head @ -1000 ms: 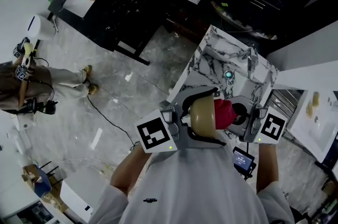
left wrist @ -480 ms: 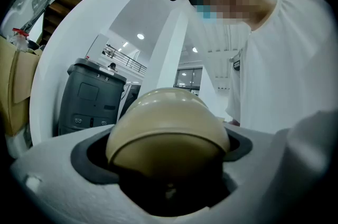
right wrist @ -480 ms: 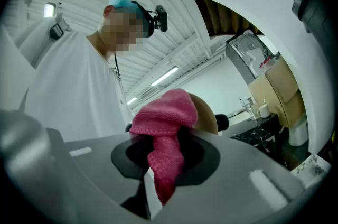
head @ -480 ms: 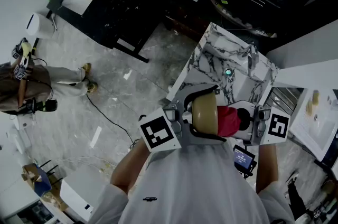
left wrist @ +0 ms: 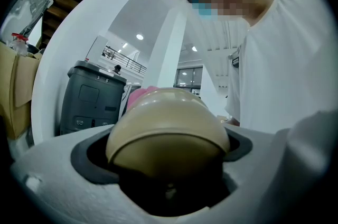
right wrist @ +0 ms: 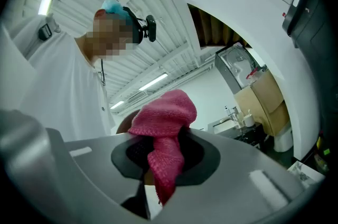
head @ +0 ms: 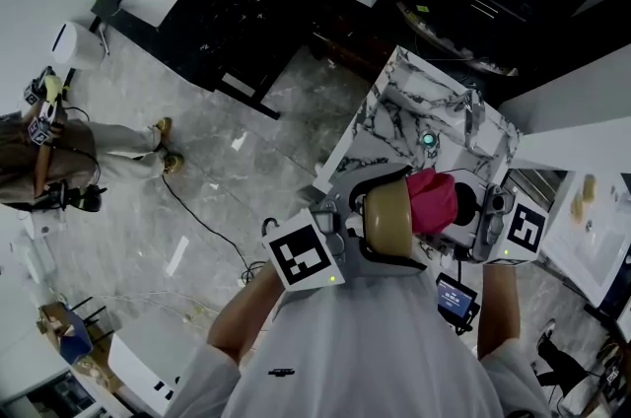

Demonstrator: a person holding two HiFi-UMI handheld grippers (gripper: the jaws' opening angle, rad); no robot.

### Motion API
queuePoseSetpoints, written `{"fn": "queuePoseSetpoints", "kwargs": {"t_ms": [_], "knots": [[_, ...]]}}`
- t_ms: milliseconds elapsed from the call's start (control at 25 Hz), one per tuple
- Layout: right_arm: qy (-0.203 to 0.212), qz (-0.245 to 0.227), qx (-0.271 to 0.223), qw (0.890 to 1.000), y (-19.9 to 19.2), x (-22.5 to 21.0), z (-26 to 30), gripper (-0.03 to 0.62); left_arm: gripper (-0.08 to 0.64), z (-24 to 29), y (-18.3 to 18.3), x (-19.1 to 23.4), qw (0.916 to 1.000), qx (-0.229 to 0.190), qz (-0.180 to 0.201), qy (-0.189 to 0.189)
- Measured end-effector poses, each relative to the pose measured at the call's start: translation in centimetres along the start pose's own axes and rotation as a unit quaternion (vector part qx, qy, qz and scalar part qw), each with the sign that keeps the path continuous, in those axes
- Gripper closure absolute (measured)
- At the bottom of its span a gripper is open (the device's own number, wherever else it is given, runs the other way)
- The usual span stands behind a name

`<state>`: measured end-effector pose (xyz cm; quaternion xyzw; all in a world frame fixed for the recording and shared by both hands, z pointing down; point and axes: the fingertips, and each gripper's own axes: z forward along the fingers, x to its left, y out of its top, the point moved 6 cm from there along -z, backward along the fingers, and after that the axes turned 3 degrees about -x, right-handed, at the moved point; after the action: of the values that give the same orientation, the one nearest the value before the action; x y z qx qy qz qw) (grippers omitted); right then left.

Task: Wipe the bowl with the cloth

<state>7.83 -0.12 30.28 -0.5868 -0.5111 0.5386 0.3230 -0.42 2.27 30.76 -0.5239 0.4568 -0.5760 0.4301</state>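
The bowl sits between the left tongs, and the cloth between the right tongs. The cloth lies against the bowl, on its right. The bench stands just beyond both tongs. A person stands on the floor, well off to their left.

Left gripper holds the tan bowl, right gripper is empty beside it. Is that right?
Not quite. The left gripper does hold the tan bowl, but the right gripper is not empty: it is shut on a pink cloth beside the bowl, as the right gripper view shows.
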Motion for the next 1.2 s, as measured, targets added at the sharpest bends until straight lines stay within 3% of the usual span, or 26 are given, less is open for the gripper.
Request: {"fn": "queuePoseSetpoints", "kwargs": {"t_ms": [320,640,760,920,1200], "knots": [[-0.062,-0.019,0.082,0.995,-3.2,-0.7,0.4,0.505,0.006,-1.1,1.5,0.3,0.9994,-0.032,-0.001,0.014],[-0.044,-0.005,0.117,0.992,-4.5,1.1,-0.2,0.506,0.006,-1.7,1.6,1.0,0.9983,-0.042,-0.023,0.034],[-0.03,0.005,0.133,0.991,-4.4,1.7,-0.5,0.506,0.006,-1.7,1.5,1.8,0.9974,-0.047,-0.015,0.053],[-0.02,0.02,0.099,0.995,-3.8,2.6,-1.1,0.506,0.006,-1.7,0.8,2.1,0.997,-0.048,-0.02,0.058],[-0.039,0.03,0.025,0.998,-2.4,2.6,-1.9,0.506,0.006,-0.9,-0.2,2.0,0.9979,-0.038,-0.03,0.045]]}}
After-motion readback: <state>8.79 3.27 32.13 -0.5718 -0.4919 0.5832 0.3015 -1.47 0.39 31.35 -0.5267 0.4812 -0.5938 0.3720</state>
